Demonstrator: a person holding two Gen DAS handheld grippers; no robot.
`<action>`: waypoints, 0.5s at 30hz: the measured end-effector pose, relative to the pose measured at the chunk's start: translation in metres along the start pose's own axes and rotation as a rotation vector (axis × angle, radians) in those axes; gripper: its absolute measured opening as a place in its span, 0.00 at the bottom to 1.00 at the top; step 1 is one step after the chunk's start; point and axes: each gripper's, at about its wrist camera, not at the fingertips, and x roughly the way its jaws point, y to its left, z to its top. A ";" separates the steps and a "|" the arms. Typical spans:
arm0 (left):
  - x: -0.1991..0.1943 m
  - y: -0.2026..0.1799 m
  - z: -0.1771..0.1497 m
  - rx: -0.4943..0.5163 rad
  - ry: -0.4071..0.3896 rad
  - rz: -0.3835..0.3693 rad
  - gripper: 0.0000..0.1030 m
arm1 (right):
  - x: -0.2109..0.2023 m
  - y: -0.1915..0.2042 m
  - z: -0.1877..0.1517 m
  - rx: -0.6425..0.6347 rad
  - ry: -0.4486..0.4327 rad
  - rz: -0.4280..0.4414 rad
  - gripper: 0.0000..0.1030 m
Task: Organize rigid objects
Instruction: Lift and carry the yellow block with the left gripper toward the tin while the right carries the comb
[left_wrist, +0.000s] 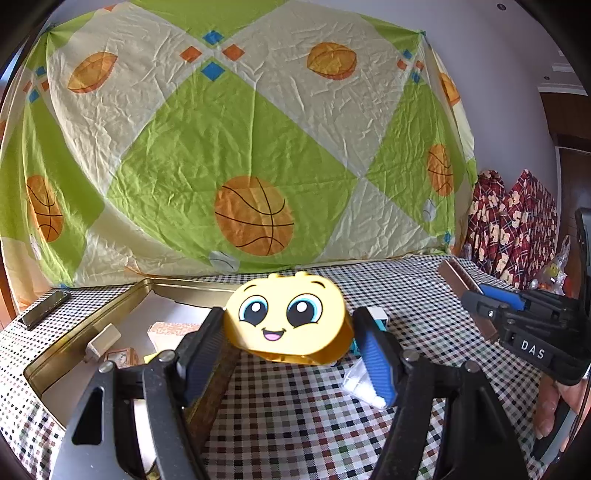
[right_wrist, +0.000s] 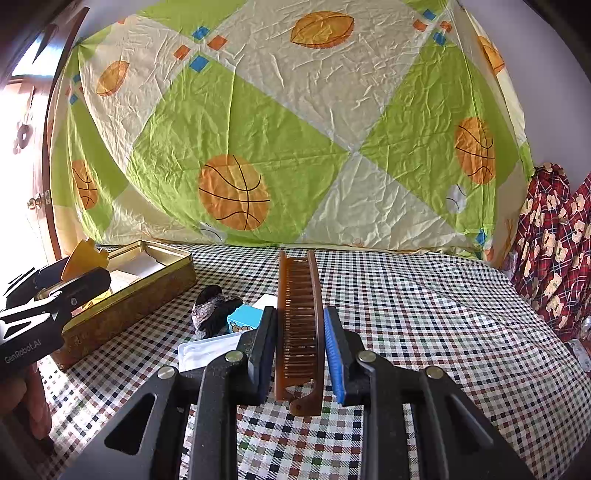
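My left gripper (left_wrist: 288, 314) is shut on a yellow rounded toy case with a cartoon face (left_wrist: 284, 295), held above the checked tablecloth (left_wrist: 295, 413) just right of an open gold tin (left_wrist: 88, 332). My right gripper (right_wrist: 301, 310) is shut on a brown folding comb (right_wrist: 295, 273) that points away along the fingers, a little above the cloth. In the left wrist view the right gripper (left_wrist: 484, 301) with the comb (left_wrist: 458, 280) is at the far right. The right wrist view shows the left gripper (right_wrist: 74, 275) and the yellow case (right_wrist: 86, 256) over the tin (right_wrist: 129, 295).
The tin holds several small items, among them a white block (left_wrist: 103, 339). A small blue box (right_wrist: 243, 317), a black-and-grey hair clip (right_wrist: 210, 310) and a white plastic piece (right_wrist: 207, 350) lie between the grippers. A phone (left_wrist: 44, 306) lies far left. Red patterned fabric (right_wrist: 554, 251) hangs on the right.
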 end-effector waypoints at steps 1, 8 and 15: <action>0.000 0.000 0.000 -0.001 -0.001 0.001 0.68 | -0.001 0.000 0.000 0.001 -0.003 0.000 0.26; -0.003 0.002 0.000 -0.007 -0.006 0.007 0.68 | -0.006 -0.001 0.001 0.005 -0.027 -0.005 0.26; -0.005 0.004 0.000 -0.017 -0.011 0.012 0.68 | -0.010 0.002 0.002 0.006 -0.044 -0.006 0.26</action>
